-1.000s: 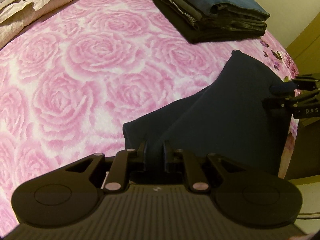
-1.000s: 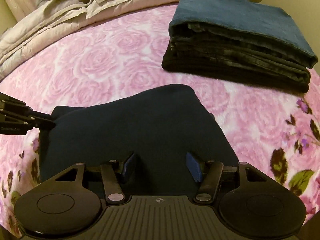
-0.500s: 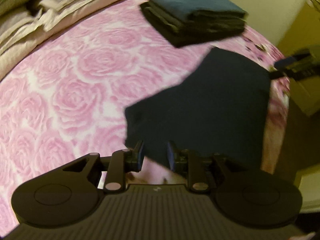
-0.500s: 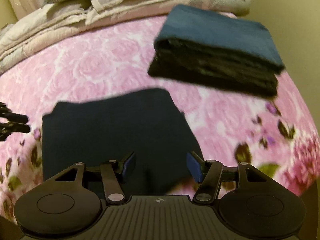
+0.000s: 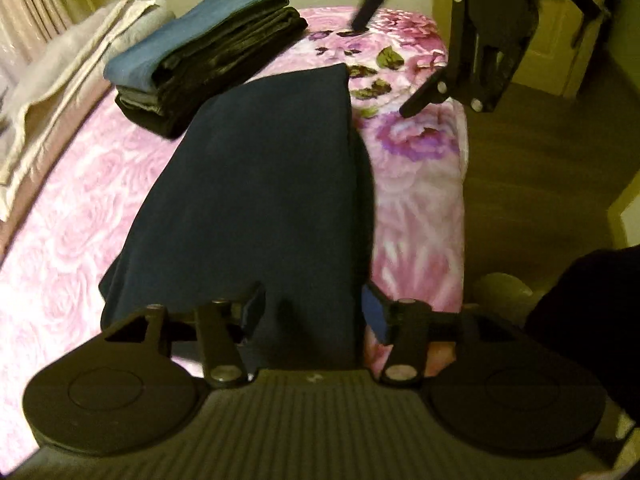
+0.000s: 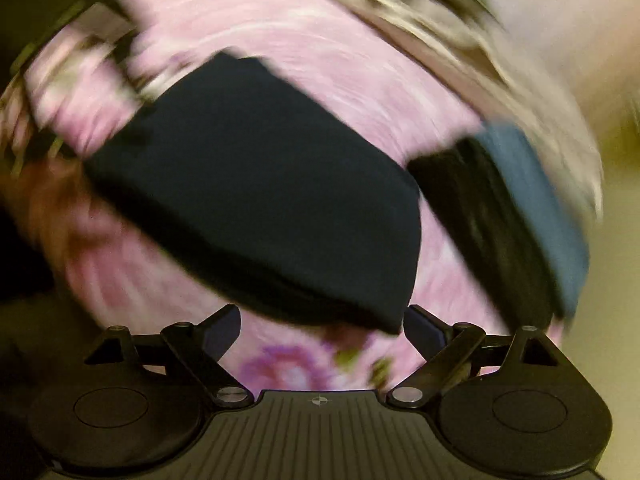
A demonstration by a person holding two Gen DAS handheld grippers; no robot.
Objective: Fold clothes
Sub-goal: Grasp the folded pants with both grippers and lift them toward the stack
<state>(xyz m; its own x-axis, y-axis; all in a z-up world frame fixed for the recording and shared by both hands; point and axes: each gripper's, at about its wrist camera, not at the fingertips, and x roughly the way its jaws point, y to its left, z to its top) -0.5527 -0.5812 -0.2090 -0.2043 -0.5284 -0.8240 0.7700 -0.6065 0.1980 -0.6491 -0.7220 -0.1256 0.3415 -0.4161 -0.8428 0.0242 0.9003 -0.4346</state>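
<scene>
Left wrist view: navy garment (image 5: 260,192) lies folded flat on the pink rose blanket (image 5: 80,208), long axis running away from the camera, its far end near the bed's corner. Stack (image 5: 200,60) of folded dark clothes, blue piece on top, sits beyond and to the left of it; the garment's far left edge comes just beside the stack, contact not clear. Left gripper (image 5: 312,312) hovers over the garment's near end, jaws spread wide, nothing between them. Cannot tell whether the fingertips touch the cloth.

Only this view shows: the right gripper (image 5: 380,52) raised at top right above the bed corner, seen from below, fingers apart and empty; wood floor (image 5: 540,152) beside the bed; a dark sleeve (image 5: 592,312) at lower right; beige bedding (image 5: 60,72) bunched at far left.

Right wrist view: heavily motion-blurred. Right gripper (image 6: 322,330) jaws wide apart, holding nothing. Garment (image 6: 260,192) appears as a dark slab lying diagonally across the blanket (image 6: 320,60); its near corner sits above the gap between the fingers. Stack (image 6: 508,220) at right, blue layer on its outer side. Bedding (image 6: 420,8) is a pale smear along the top.

Only this view shows: the garment's thick folded edge, layers visible along its lower side.
</scene>
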